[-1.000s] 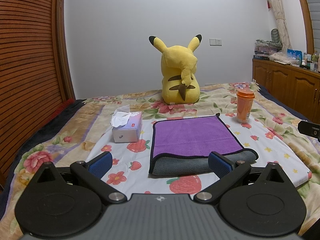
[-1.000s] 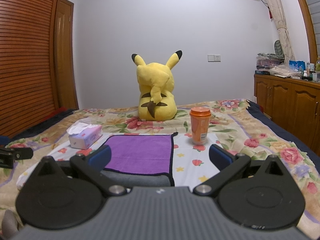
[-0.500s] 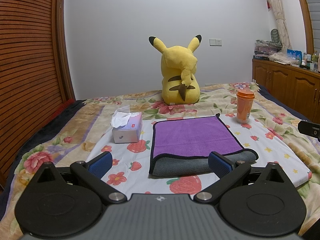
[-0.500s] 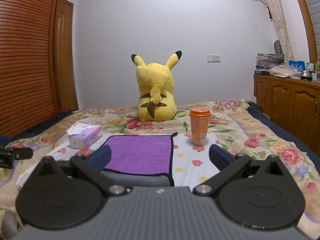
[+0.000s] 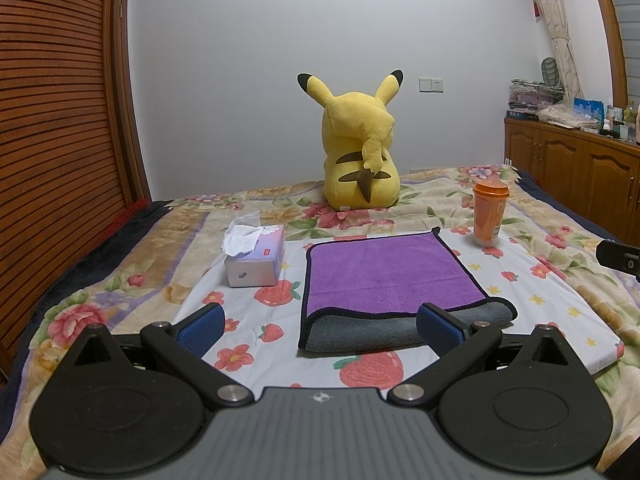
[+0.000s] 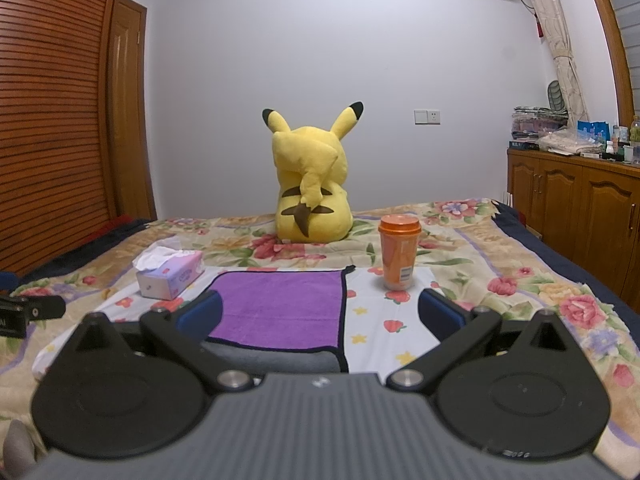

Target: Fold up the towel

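A purple towel (image 5: 384,272) with black trim lies folded on a white strawberry-print cloth (image 5: 532,300) on the bed, its grey underside showing along the near edge. It also shows in the right wrist view (image 6: 280,308). My left gripper (image 5: 320,326) is open and empty, held just short of the towel's near edge. My right gripper (image 6: 320,312) is open and empty, near the towel's near right corner. Part of the right gripper shows at the right edge of the left wrist view (image 5: 620,260).
A tissue box (image 5: 256,258) stands left of the towel. An orange lidded cup (image 5: 490,214) stands at the towel's far right corner. A yellow Pikachu plush (image 5: 360,152) sits behind. A wooden cabinet (image 5: 580,184) is at right, a slatted wooden wardrobe (image 5: 60,120) at left.
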`<action>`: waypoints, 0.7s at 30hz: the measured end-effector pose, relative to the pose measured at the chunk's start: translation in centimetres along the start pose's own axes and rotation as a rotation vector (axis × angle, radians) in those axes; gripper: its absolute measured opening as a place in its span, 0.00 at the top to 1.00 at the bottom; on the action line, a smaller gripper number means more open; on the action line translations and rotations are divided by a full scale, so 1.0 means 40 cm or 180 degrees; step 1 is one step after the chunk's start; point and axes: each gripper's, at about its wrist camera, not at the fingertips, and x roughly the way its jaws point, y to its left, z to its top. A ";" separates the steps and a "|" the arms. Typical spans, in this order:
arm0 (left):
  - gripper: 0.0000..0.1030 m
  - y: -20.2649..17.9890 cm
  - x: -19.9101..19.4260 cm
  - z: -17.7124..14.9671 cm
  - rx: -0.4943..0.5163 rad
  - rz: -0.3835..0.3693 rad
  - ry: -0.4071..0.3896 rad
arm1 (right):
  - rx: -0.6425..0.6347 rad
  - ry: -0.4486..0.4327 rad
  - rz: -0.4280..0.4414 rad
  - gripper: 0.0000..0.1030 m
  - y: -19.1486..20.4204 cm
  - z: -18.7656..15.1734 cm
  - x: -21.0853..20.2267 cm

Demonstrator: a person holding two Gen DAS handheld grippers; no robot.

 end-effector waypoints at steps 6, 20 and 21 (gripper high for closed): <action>0.03 0.017 -0.003 0.008 0.0002 -0.0003 0.0005 | -0.0001 0.0000 0.0001 0.00 0.000 0.000 0.000; 0.03 0.005 0.014 0.004 0.0042 -0.0032 0.0091 | -0.0012 0.0076 -0.0030 0.00 -0.003 -0.002 0.009; 0.03 0.003 0.016 0.002 0.0050 -0.0038 0.0110 | -0.0019 0.0094 -0.0031 0.00 -0.004 -0.003 0.009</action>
